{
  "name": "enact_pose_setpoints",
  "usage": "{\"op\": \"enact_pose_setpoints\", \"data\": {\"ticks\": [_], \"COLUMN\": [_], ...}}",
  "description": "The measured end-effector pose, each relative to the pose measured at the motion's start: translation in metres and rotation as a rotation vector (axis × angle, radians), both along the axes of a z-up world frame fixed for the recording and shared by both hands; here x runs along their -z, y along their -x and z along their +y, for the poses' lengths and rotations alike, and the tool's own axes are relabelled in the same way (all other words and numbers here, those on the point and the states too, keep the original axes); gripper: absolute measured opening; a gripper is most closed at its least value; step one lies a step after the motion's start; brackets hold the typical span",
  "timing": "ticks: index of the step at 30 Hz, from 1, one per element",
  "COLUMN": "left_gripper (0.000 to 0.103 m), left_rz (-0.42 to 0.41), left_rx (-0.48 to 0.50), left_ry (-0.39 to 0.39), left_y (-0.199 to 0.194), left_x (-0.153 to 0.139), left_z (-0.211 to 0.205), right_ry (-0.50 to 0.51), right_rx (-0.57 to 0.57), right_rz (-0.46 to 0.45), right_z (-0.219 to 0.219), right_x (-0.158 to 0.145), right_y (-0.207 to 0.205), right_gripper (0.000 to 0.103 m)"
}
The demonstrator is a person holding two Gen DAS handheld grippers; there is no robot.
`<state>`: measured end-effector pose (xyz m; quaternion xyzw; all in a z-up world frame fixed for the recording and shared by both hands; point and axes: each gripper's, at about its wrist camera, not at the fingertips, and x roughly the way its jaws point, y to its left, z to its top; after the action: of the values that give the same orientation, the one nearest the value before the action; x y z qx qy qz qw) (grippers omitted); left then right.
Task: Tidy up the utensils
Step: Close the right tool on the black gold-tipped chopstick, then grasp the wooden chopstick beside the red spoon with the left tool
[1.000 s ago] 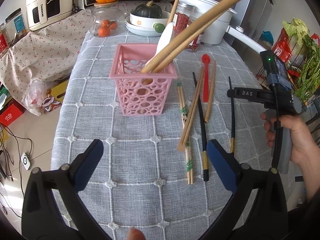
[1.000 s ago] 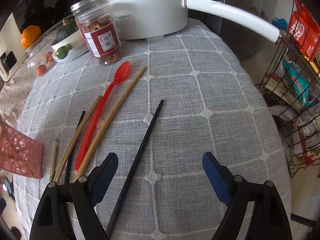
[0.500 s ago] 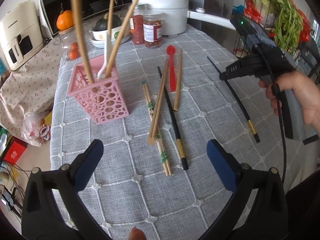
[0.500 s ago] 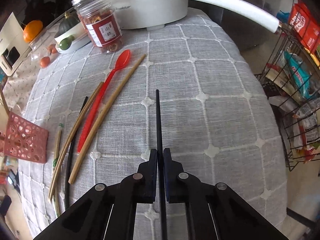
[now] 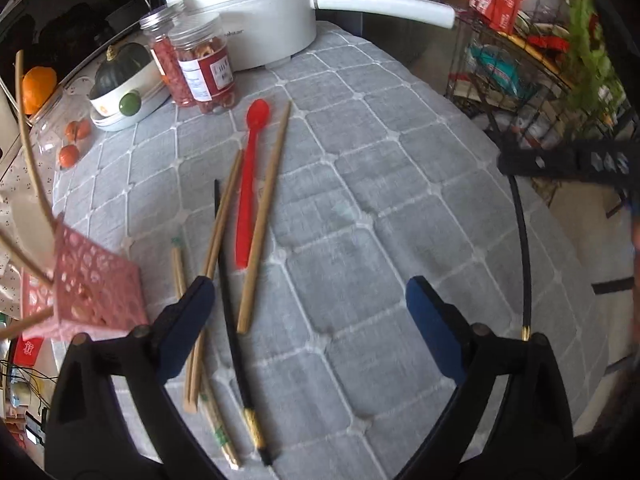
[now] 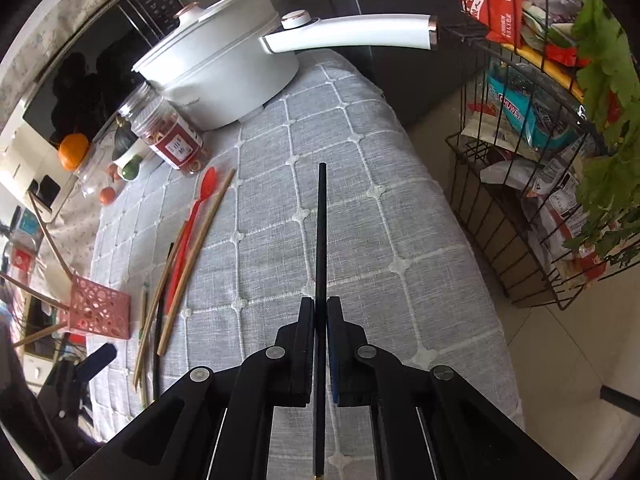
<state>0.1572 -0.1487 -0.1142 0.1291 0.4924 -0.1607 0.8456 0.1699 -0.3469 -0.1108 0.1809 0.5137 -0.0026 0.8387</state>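
Black chopstick (image 6: 320, 240) clamped in right hand-held gripper (image 6: 320, 320); left hand-held gripper (image 5: 308, 312) spread wide.

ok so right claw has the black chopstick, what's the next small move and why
Probably carry it left toward the pink basket. The right claw is shut on the black chopstick, which looks lifted off the cloth. The basket already holds utensils, and the left claw hangs open, holding nothing.
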Motion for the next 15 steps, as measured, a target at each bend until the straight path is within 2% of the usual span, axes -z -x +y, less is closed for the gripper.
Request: {"op": "enact_pose_setpoints", "data": {"ticks": [2, 4, 7, 11, 15], "left_gripper": [0.076, 0.053, 0.034, 0.025, 0.024], "left_rz": [0.013, 0.032, 0.034, 0.039, 0.040], "left_rx": [-0.037, -0.054, -0.055, -0.051, -0.060], "left_ry": [0.020, 0.041, 0.024, -0.008, -0.041], "left_y": [-0.026, -0.053, -0.083, -0.111, -0.127], "left_x": [0.005, 0.011, 0.020, 0.034, 0.045], "left_z": [-0.007, -0.012, -0.020, -0.027, -0.031], "right_ry": [-0.027, -0.040, -0.056, -0.072, -0.084], "right_rx": [0.004, 0.003, 0.002, 0.013, 0.015], "right_rz": [-0.011, -0.019, -0.021, -0.011, -0.005], "right_z": [-0.002, -0.004, -0.006, -0.013, -0.016], "right_x": [-0.003, -0.004, -0.003, 0.002, 0.005], "right_y": [0.000, -0.001, -0.005, -0.010, -0.014], "right_gripper": [0.006, 0.006, 0.006, 0.006, 0.006]}}
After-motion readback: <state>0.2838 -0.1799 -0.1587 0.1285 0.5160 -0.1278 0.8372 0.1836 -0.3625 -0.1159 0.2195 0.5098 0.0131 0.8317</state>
